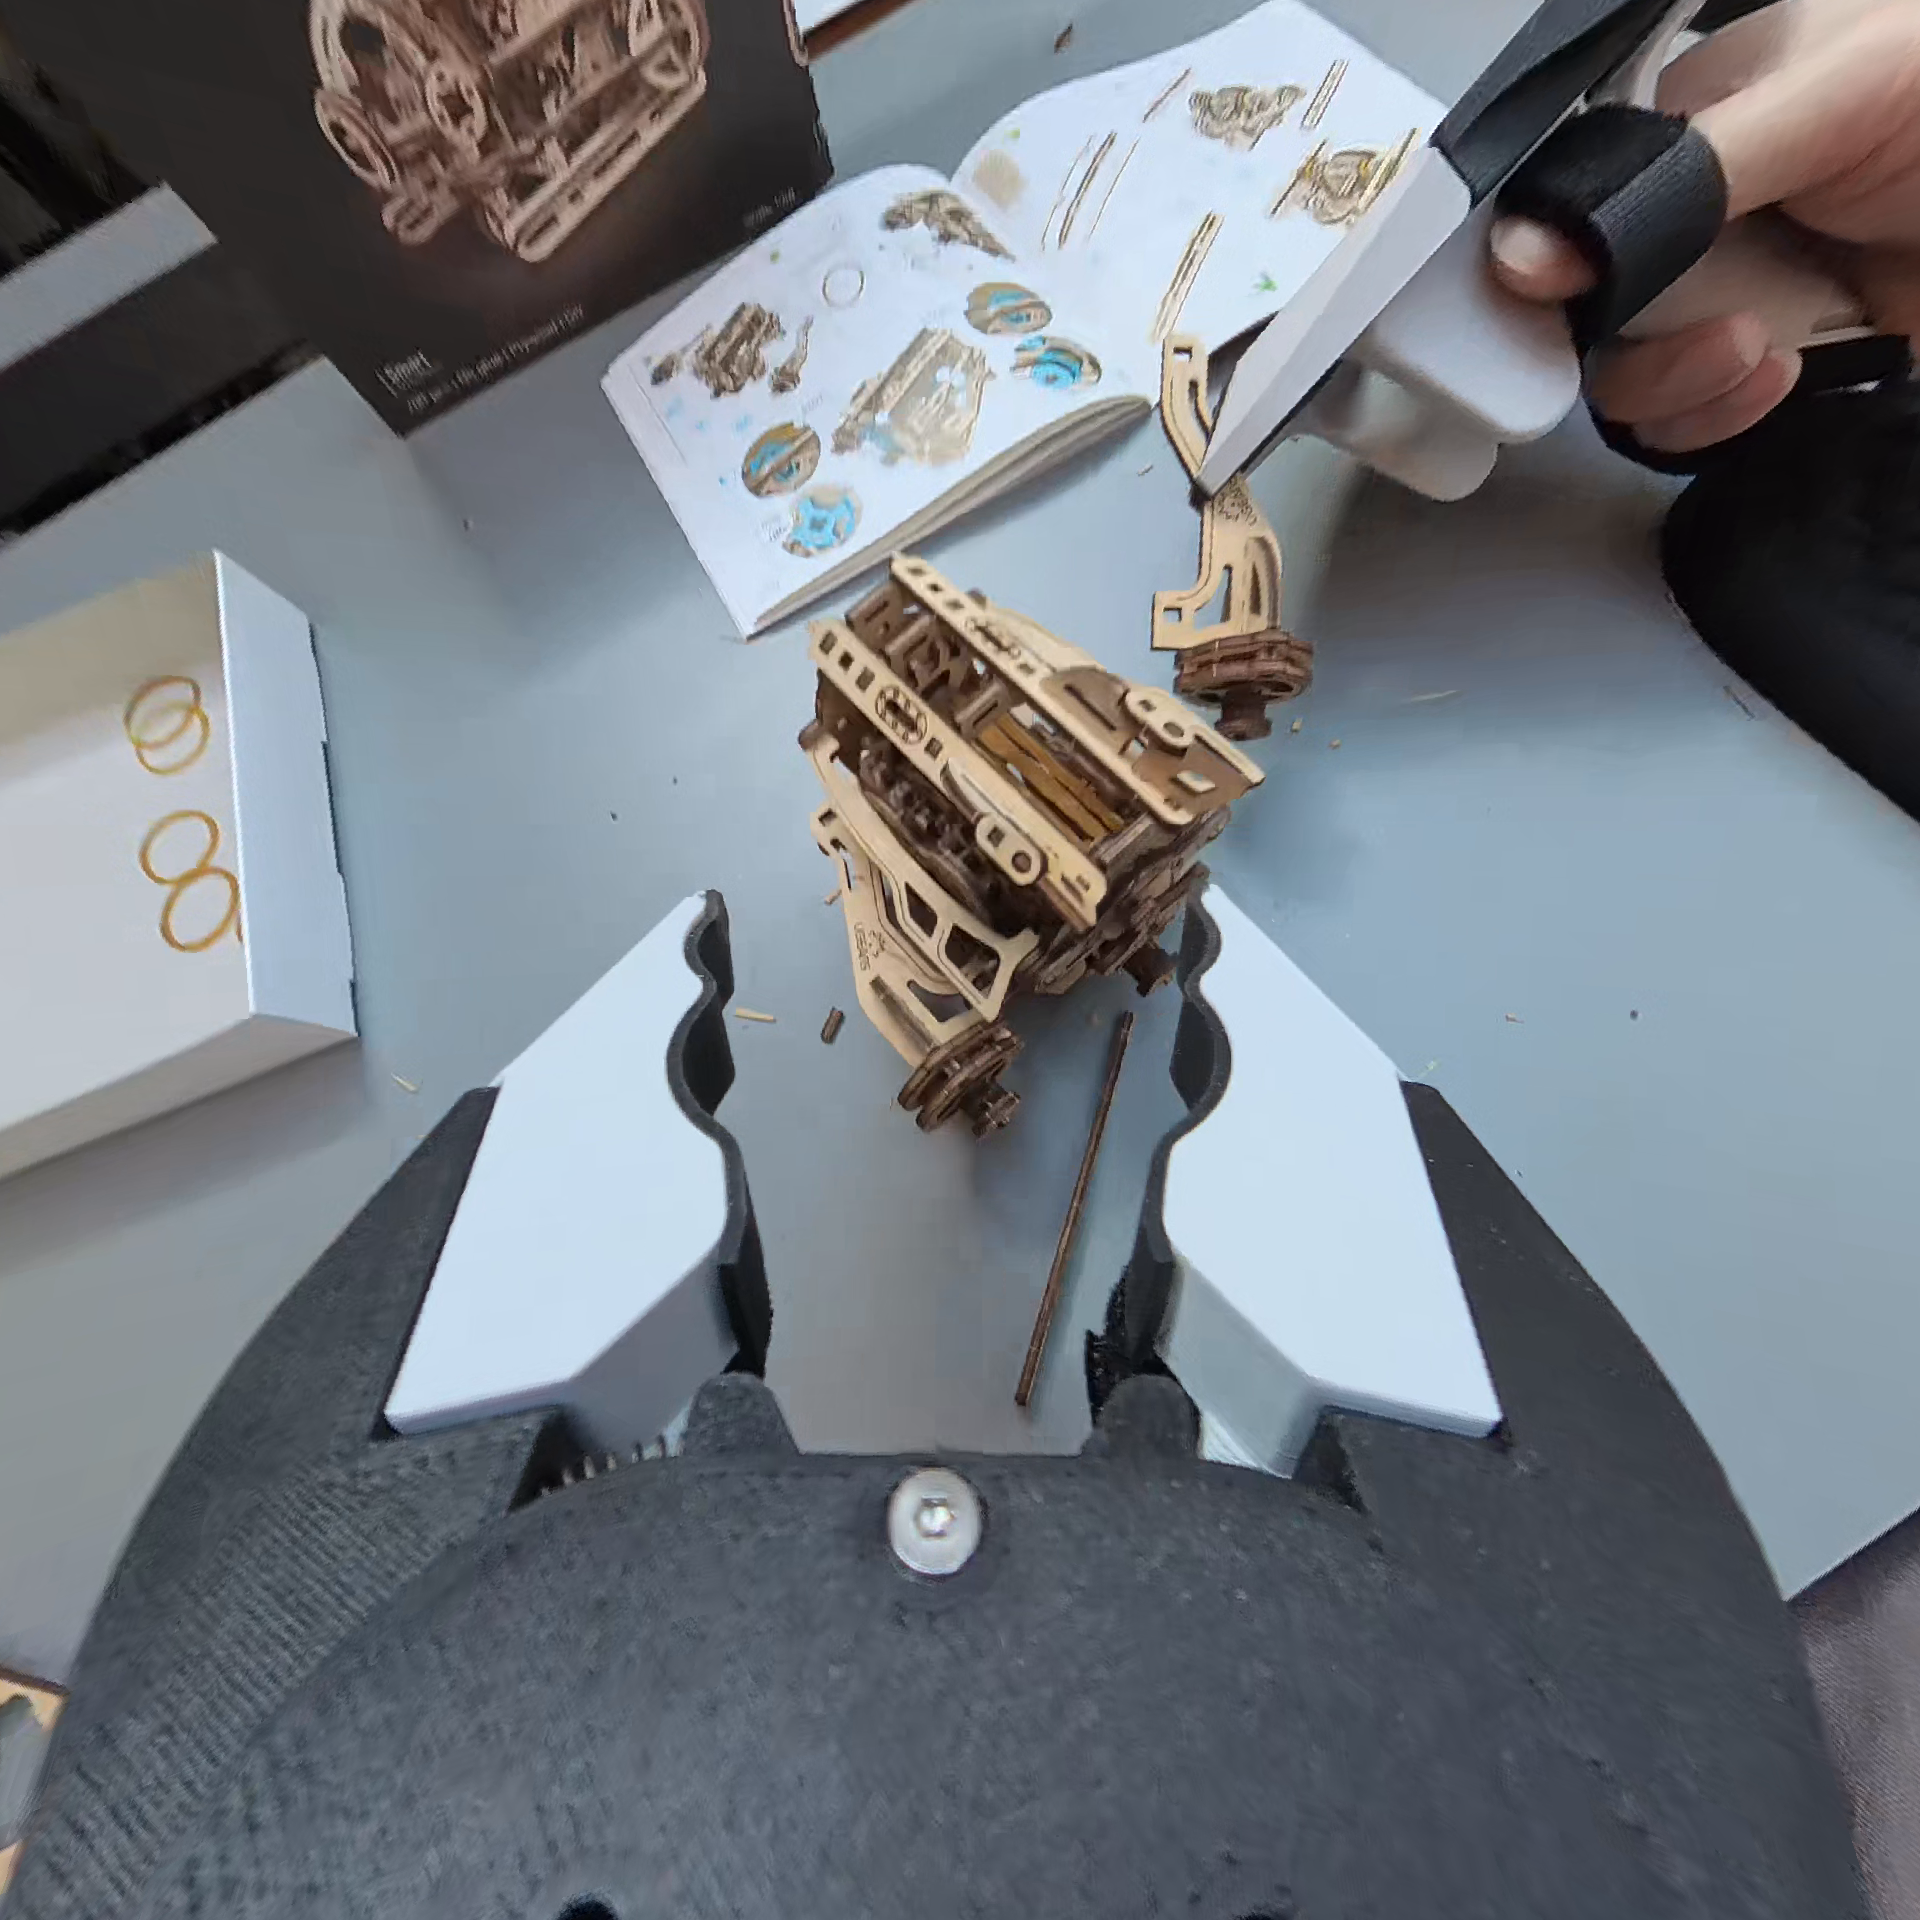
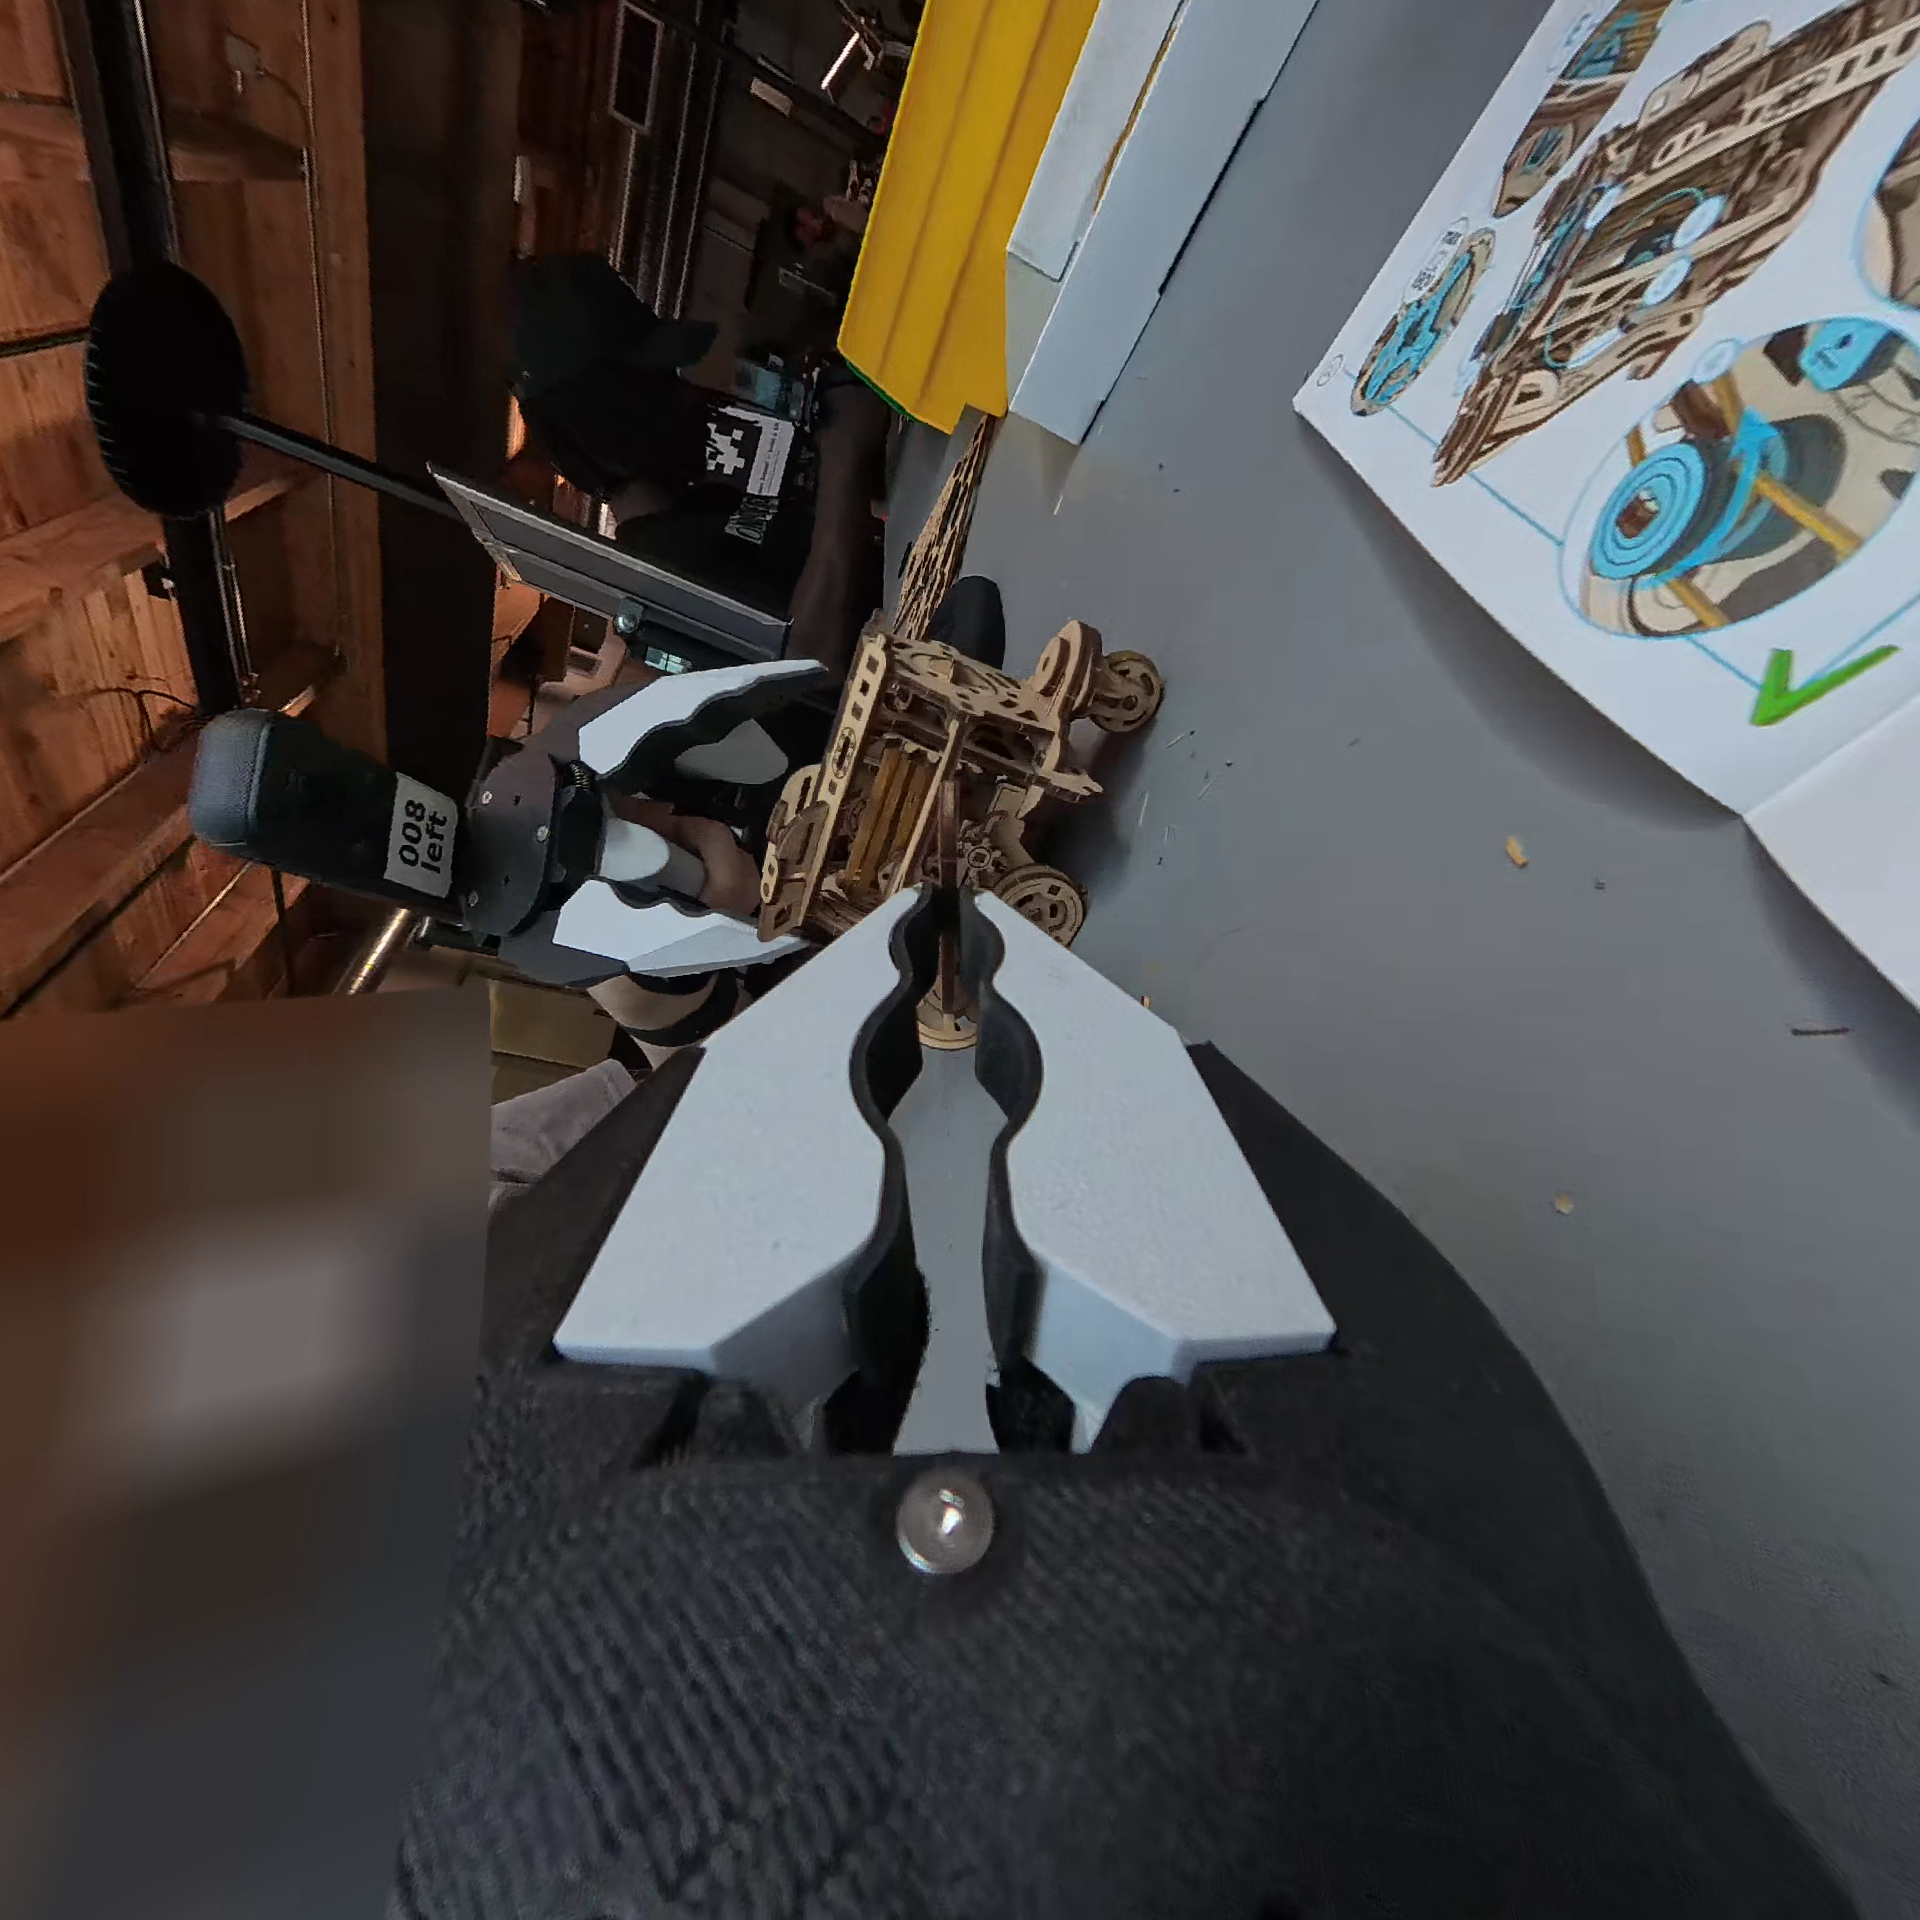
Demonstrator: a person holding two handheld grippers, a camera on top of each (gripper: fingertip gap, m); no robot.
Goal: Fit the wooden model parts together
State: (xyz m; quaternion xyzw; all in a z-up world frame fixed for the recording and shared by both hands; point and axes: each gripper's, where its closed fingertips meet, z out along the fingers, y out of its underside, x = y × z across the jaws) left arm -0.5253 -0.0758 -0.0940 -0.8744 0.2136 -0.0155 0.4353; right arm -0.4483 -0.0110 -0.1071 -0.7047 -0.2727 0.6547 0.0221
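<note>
A partly built wooden model (image 1: pixel 1018 821) with wheels stands tilted on the grey table (image 1: pixel 1507 987); it also shows in the right wrist view (image 2: pixel 914 790). My left gripper (image 1: pixel 954 925) is open, with its fingers on either side of the model's lower part. The right fingertip (image 1: pixel 1195 935) is close against the model and the left one stands clear. My right gripper (image 1: pixel 1210 478) is shut on a flat wooden bracket part (image 1: pixel 1231 561) with a small dark wheel (image 1: pixel 1242 665), held in the air just beyond the model. In the right wrist view the part (image 2: pixel 948 935) shows edge-on between the pads.
An open instruction booklet (image 1: pixel 935 343) and a black product box (image 1: pixel 468 187) lie behind the model. A white box lid (image 1: pixel 156 831) with rubber bands is at the left. A thin wooden stick (image 1: pixel 1075 1205) lies between my left fingers. Wood chips dot the table.
</note>
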